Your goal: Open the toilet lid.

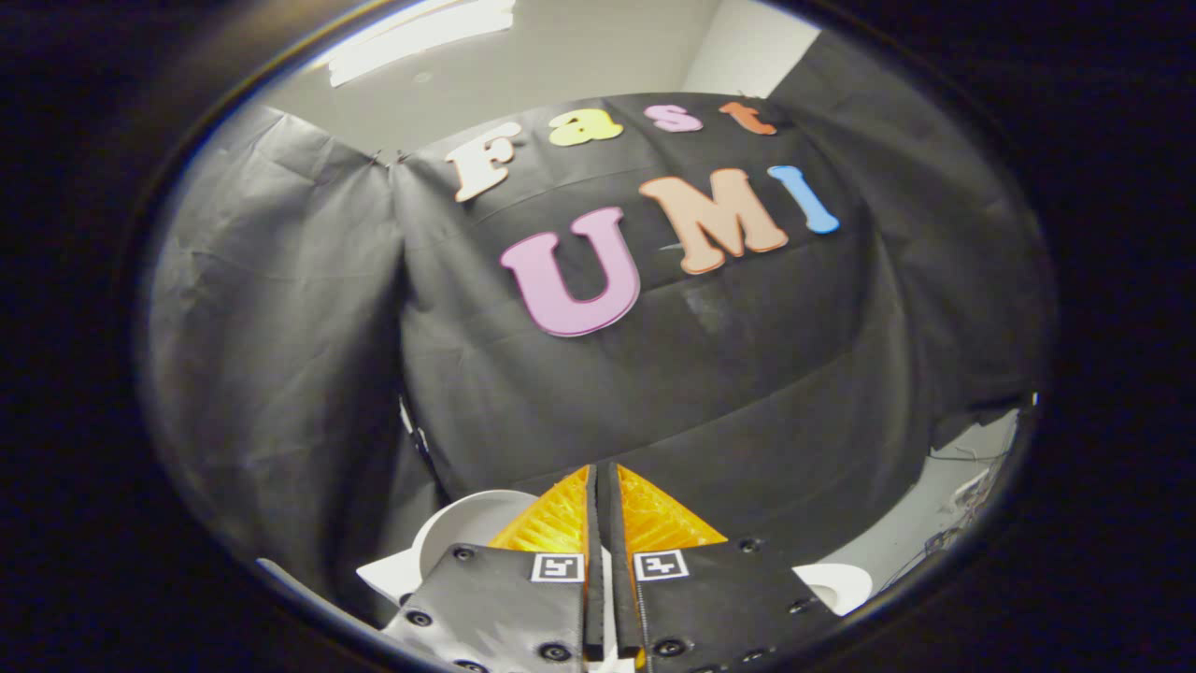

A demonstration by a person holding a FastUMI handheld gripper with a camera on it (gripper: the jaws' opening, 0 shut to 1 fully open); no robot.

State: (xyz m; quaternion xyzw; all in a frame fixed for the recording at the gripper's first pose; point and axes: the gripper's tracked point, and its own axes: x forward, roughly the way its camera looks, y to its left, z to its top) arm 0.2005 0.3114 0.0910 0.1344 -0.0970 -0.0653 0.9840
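My gripper [601,472] is shut, its two fingers pressed together with nothing between them, and it points up at the booth's black cloth wall. Below and behind the fingers, parts of the white toilet [467,523] show: a rounded white piece to the left of the fingers and a small white curved piece [841,584] to the right. Most of the toilet is hidden under the gripper, so I cannot tell how its lid stands.
Black cloth walls [280,355] close the booth on the left, ahead and on the right. A pale floor or wall strip with cables [962,505] lies low on the right. A ceiling light [420,33] glows above.
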